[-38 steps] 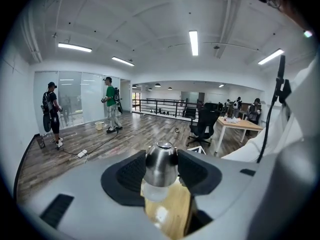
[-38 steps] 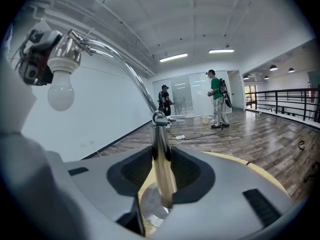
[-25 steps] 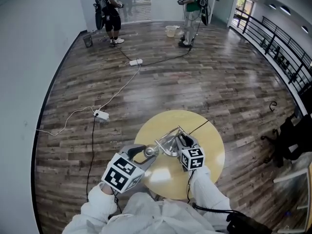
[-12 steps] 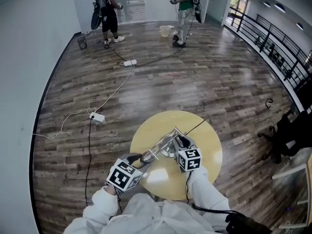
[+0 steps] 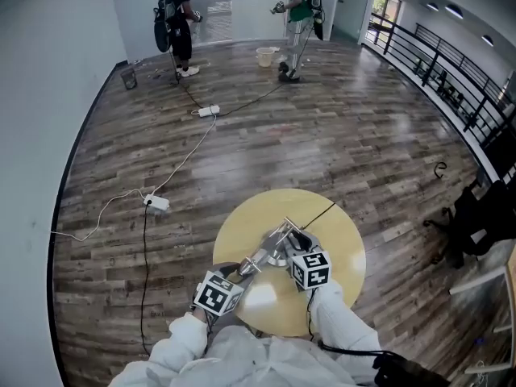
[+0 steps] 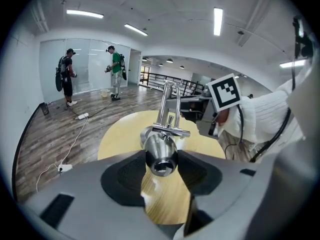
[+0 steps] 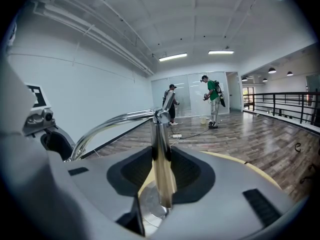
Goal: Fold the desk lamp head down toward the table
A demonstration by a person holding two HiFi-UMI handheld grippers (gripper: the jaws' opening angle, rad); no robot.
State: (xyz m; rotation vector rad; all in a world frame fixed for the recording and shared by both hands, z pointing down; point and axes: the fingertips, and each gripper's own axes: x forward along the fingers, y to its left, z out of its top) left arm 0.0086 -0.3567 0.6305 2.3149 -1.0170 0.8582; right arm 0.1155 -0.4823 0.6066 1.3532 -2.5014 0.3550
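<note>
A chrome desk lamp (image 5: 276, 244) stands on a round yellow table (image 5: 339, 240). Its rounded head (image 6: 160, 152) sits between the pads of my left gripper (image 6: 160, 163), which is shut on it, low over the tabletop. The twin-rod arm (image 6: 168, 104) rises behind the head. My right gripper (image 7: 161, 170) is shut on the lamp's upright post (image 7: 162, 159) just above the base. The curved arm (image 7: 107, 123) bends away left from the post's top. In the head view the left gripper (image 5: 242, 269) is near the table's front edge and the right gripper (image 5: 295, 247) is beside it.
The lamp's black cord (image 5: 321, 211) runs off the table's far side. On the wooden floor lie power strips (image 5: 156, 203) and cables. Two people (image 5: 179, 16) stand far off by a bucket (image 5: 264, 56). A railing (image 5: 451, 79) and a black chair (image 5: 476, 224) are at the right.
My left gripper has sunk toward the table with the lamp head in it, and the lamp arm has folded lower. The right gripper has stayed on the post.
</note>
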